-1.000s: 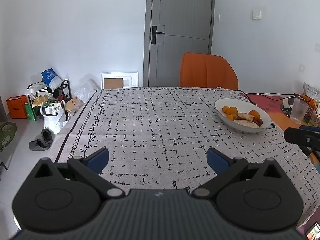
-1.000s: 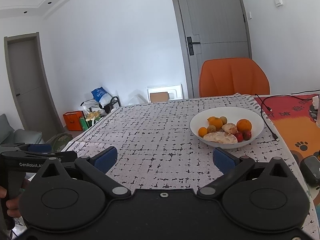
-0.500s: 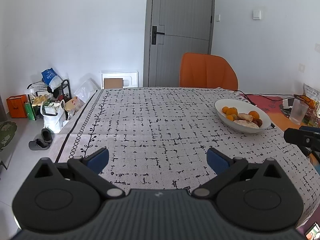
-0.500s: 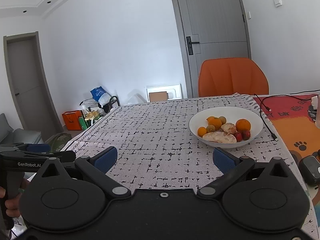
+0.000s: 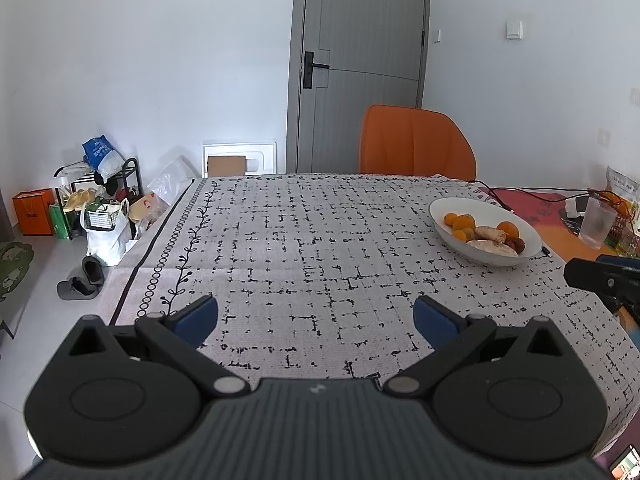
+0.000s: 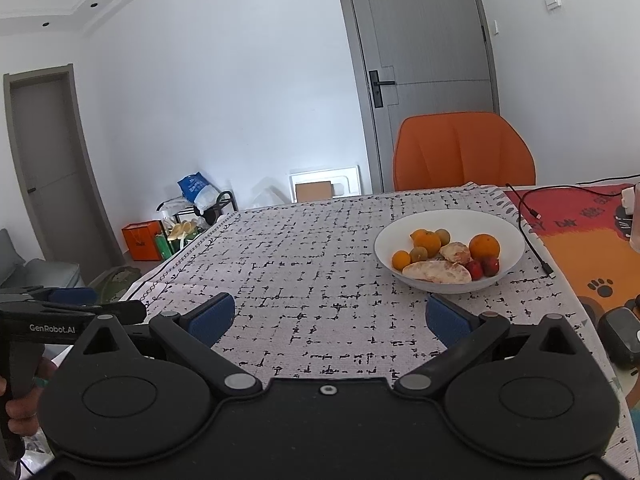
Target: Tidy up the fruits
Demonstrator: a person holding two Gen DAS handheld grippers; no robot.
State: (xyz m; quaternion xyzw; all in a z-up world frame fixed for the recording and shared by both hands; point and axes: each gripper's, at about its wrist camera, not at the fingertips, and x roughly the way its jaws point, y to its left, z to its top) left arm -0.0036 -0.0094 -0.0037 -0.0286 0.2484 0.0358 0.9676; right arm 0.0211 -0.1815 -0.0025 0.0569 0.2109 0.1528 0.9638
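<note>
The desk [image 6: 320, 280] is covered by a grey cloth [image 5: 320, 248] with a black broken-grid print. A white bowl [image 6: 508, 236] of fruit stands on the cloth, right of frame centre. A colourful mat [image 6: 580, 240] lies at the right edge, a black cable [image 6: 528, 224] running across it.

Room: plain white walls, a grey door [image 5: 362, 60] with a black lever handle, and an orange chair [image 5: 416, 144] pushed up to a table under a grey cloth [image 5: 300, 248] printed with black broken lines. Pale floor at left — a black rack [image 5: 100, 184] crowded with bags, an orange box [image 5: 34, 212], dark slippers [image 5: 82, 278]. Second grey door [image 6: 48, 168] on the left wall — even daylight.
</note>
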